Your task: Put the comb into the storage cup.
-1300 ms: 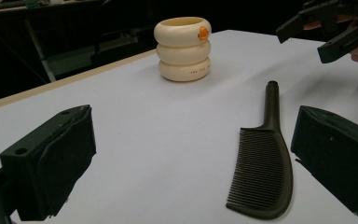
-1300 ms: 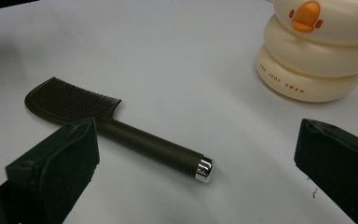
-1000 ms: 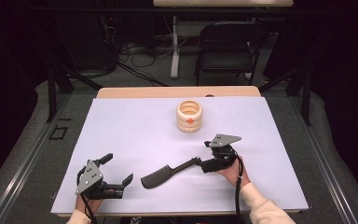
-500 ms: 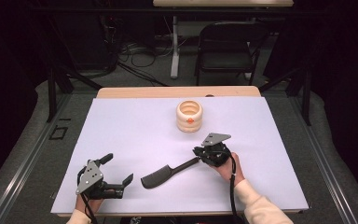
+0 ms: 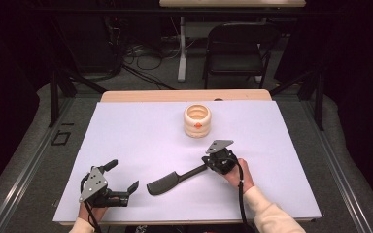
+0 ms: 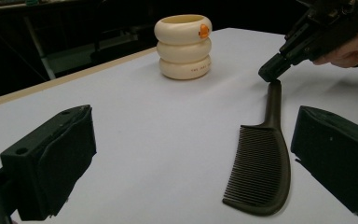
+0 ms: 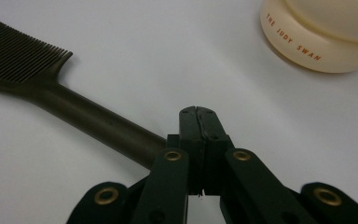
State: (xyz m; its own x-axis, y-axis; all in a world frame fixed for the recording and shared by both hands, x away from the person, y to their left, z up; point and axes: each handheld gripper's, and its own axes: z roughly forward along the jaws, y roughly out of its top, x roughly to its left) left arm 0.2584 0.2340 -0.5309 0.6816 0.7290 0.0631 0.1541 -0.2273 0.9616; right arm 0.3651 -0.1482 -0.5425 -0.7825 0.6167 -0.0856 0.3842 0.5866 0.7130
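A dark comb lies flat on the white table, teeth toward the front left, handle toward the right. My right gripper is shut, its jaws pressed together with nothing between them, its tip over the end of the comb's handle. From the left gripper view that tip touches or nearly touches the handle's end. My left gripper stands open at the front left, jaws wide, and the comb's teeth lie just ahead of it, toward its right jaw.
A cream ribbed pot with an orange mark stands at the table's middle back; its open top faces up. Past the far edge stand a chair and floor cables.
The right gripper has moved a little away and to the left, along the comb's handle end. The comb and the left gripper have hardly moved.
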